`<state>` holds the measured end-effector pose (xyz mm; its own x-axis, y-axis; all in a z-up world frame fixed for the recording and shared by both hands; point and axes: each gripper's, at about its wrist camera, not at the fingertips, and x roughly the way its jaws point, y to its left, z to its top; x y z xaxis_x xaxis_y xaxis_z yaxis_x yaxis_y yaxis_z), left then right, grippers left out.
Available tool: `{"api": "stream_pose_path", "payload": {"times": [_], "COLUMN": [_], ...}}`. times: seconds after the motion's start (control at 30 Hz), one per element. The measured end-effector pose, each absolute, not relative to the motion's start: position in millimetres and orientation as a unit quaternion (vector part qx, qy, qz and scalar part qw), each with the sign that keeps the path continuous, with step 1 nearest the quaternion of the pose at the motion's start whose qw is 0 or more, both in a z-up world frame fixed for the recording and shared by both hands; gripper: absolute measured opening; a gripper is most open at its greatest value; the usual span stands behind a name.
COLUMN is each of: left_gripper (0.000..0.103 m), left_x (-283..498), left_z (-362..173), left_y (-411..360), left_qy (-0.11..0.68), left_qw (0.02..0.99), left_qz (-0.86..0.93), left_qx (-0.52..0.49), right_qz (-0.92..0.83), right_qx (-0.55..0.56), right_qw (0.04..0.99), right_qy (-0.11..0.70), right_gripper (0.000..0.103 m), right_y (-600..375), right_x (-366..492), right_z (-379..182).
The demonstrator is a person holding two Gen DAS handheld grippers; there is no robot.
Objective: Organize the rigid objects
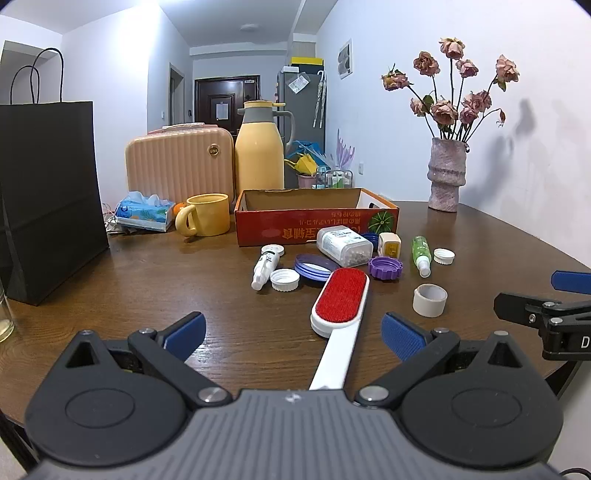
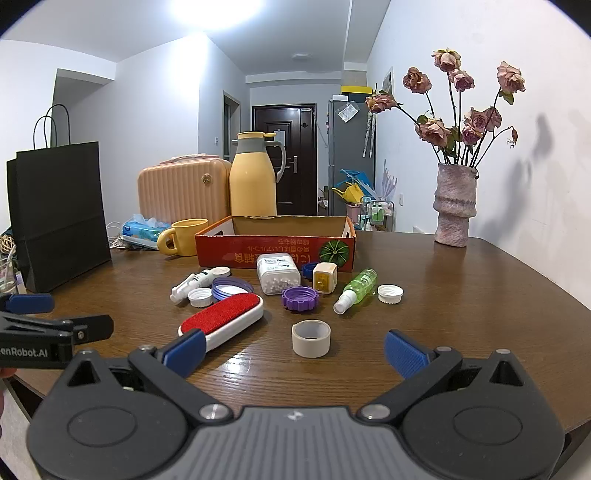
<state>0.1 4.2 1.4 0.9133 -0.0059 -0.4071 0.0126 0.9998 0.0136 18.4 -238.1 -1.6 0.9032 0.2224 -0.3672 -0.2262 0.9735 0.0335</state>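
Walls: white (image 2: 480, 44), shadowed right.
Far: dark door (image 2: 284, 155), grey fridge (image 2: 351, 158).
Ceiling: bright lamp (image 2: 218, 11).
Table: brown wood (image 2: 461, 295).

The table (image 1: 147, 280) is dark brown with a wood grain, and at mid-frame the cardboard box (image 1: 314, 225) is red-orange outside with paler lettering and a green striped melon print, plain tan inside. Lower centre, the lint brush (image 1: 341, 295) has a red pad on a white body, near a purple ridged cap (image 1: 385, 266), a blue ring lid (image 1: 314, 266), a green spray bottle (image 1: 421, 251) and a beige tape roll (image 1: 429, 300). Upper left stand a black paper bag (image 1: 48, 199), a peach ribbed case (image 1: 177, 166), a yellow flask (image 1: 259, 147) with grey collar and a yellow mug (image 1: 207, 215); upper right, faded pink roses (image 1: 461, 92) fill a mottled pink-grey vase (image 1: 446, 173), while both grippers' fingers (image 1: 400, 336) carry blue pads.
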Motion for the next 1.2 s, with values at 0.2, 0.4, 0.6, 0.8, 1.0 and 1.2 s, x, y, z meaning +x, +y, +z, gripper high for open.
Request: {"api": "stream_pose_path", "payload": {"times": [0.2,0.4,0.6,0.8,1.0,1.2], "left_gripper": [0.103,0.103,0.103,0.103,0.103,0.103], "left_x": [1.2,0.8,0.6,1.0,0.5,0.6], "left_z": [2.8,3.0,3.1,4.6,3.8,5.4], "left_y": [4.0,4.2,4.2,4.4,4.5,4.2], "left_qy": [0.207,0.206,0.205,0.205,0.204,0.203], "left_qw": [0.978,0.979,0.979,0.979,0.979,0.979], "left_qz": [-0.004,-0.005,-0.005,-0.005,-0.005,-0.005], "left_qx": [0.008,0.008,0.008,0.008,0.008,0.007], "right_qz": [0.116,0.116,0.116,0.116,0.116,0.116], "right_qx": [-0.005,-0.006,-0.007,-0.007,-0.007,-0.007], "right_qw": [0.975,0.976,0.976,0.976,0.976,0.976], "right_qy": [0.187,0.187,0.187,0.187,0.187,0.187], "right_gripper": [0.103,0.103,0.103,0.103,0.103,0.103], "right_y": [-238.0,-235.1,-235.8,-235.7,-235.4,-235.3], "right_x": [18.4,18.2,18.1,18.3,18.2,18.0], "right_z": [-1.7,-0.8,-0.9,-0.9,-0.9,-0.6]}}
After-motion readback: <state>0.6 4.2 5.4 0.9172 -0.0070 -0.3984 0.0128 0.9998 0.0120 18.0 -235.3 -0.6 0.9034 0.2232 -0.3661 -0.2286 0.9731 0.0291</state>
